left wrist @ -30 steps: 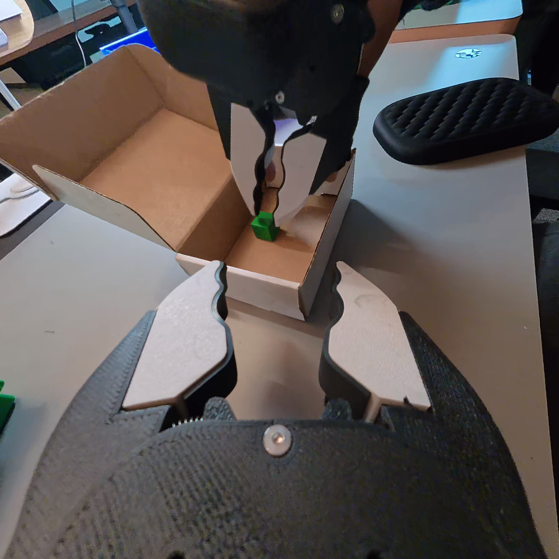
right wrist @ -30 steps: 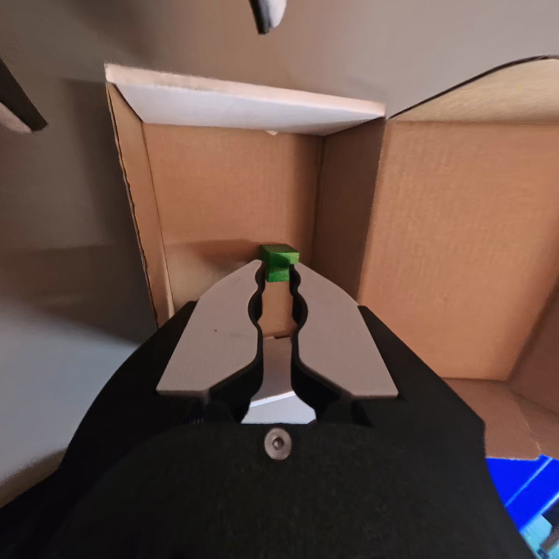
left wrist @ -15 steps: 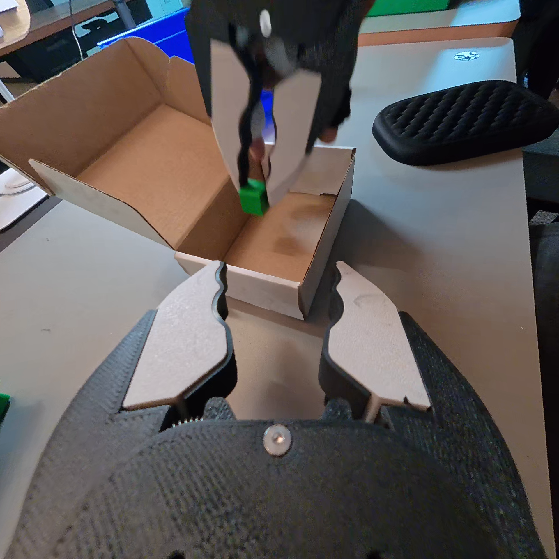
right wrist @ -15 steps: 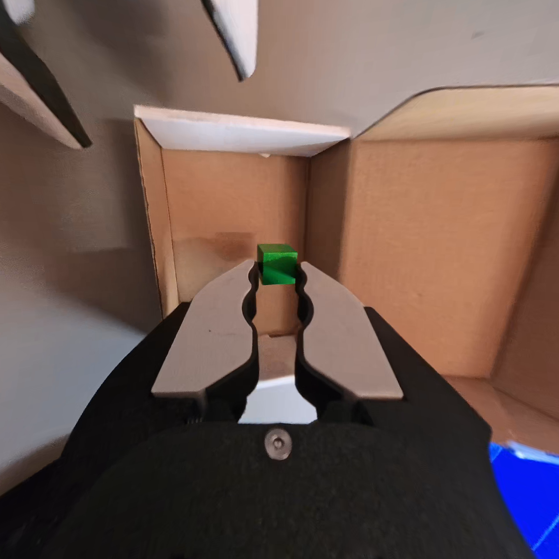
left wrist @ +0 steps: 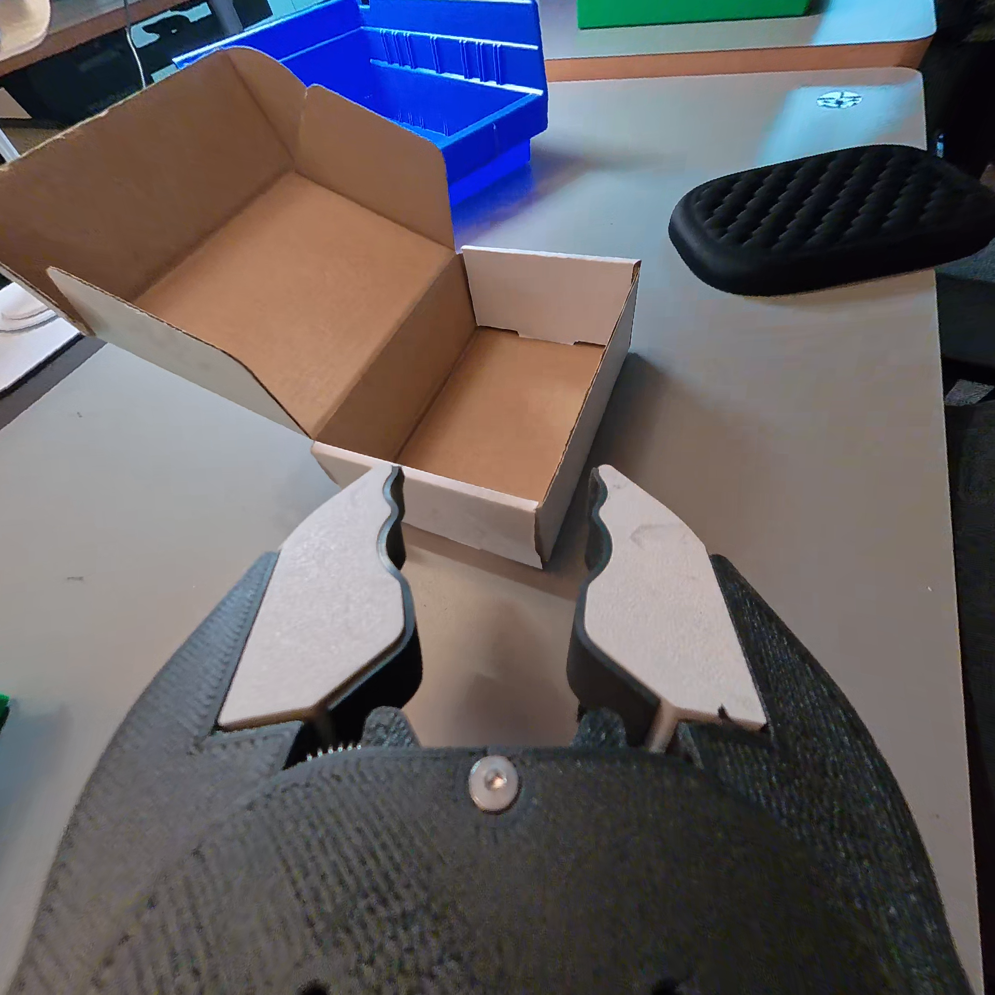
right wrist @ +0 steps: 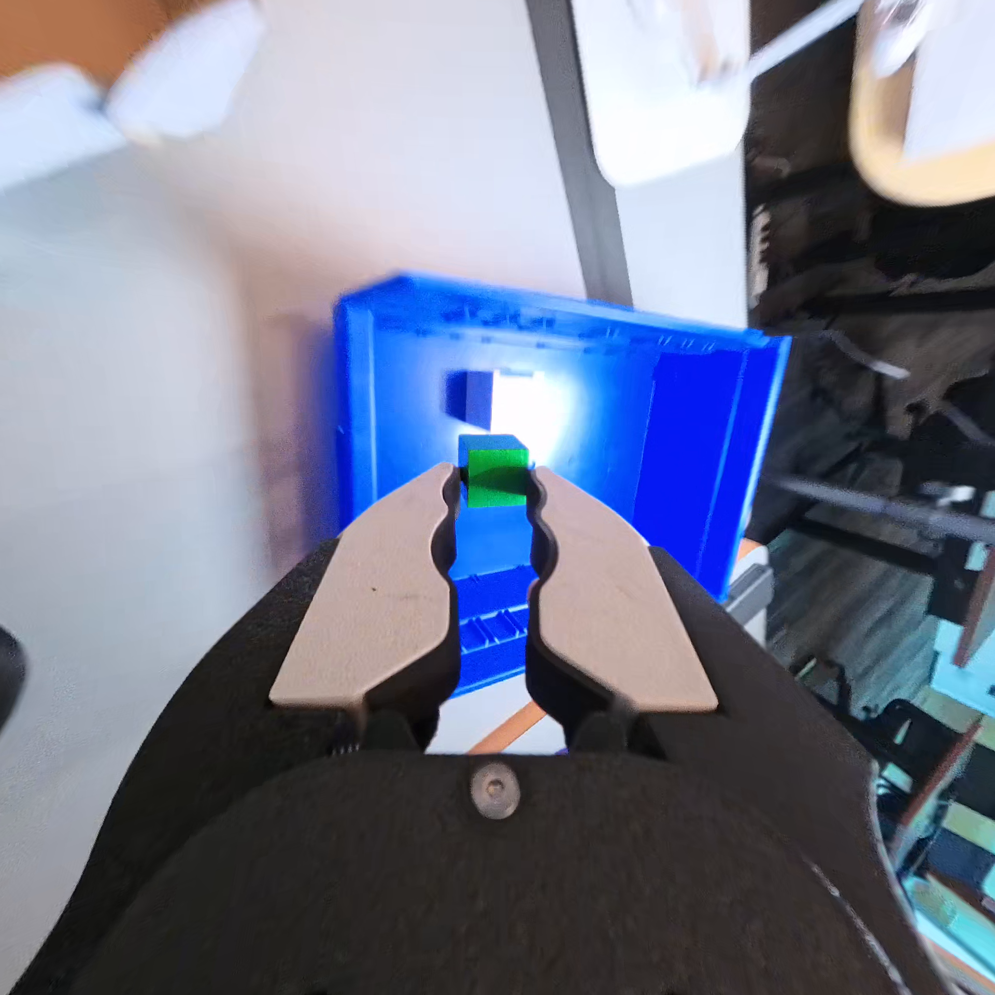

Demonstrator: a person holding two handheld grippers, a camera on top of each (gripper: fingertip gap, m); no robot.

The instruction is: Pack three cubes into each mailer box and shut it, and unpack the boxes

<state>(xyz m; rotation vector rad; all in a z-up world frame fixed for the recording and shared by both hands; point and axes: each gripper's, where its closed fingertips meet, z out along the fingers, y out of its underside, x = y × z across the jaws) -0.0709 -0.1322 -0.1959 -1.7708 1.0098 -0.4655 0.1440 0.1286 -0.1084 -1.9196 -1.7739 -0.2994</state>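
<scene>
A white mailer box (left wrist: 474,511) with a brown inside stands open on the grey table, its lid folded back to the left. No cube shows in it. My left gripper (left wrist: 492,503) is open and empty just in front of the box's near wall. My right gripper (right wrist: 495,476) is shut on a green cube (right wrist: 496,479) and holds it above a blue bin (right wrist: 694,457). The right wrist view is blurred by motion. The right gripper does not show in the left wrist view.
The blue bin (left wrist: 457,91) stands behind the box in the left wrist view. A black padded armrest (left wrist: 829,215) lies at the right over the table edge. A bit of green (left wrist: 4,710) shows at the left edge. Dark furniture (right wrist: 872,377) lies beyond the bin. My hands' fingertips stand some 35 cm from each other.
My right gripper lifted the green cube out of the mailer box and carried it away over the blue bin. The left gripper stayed in place, open.
</scene>
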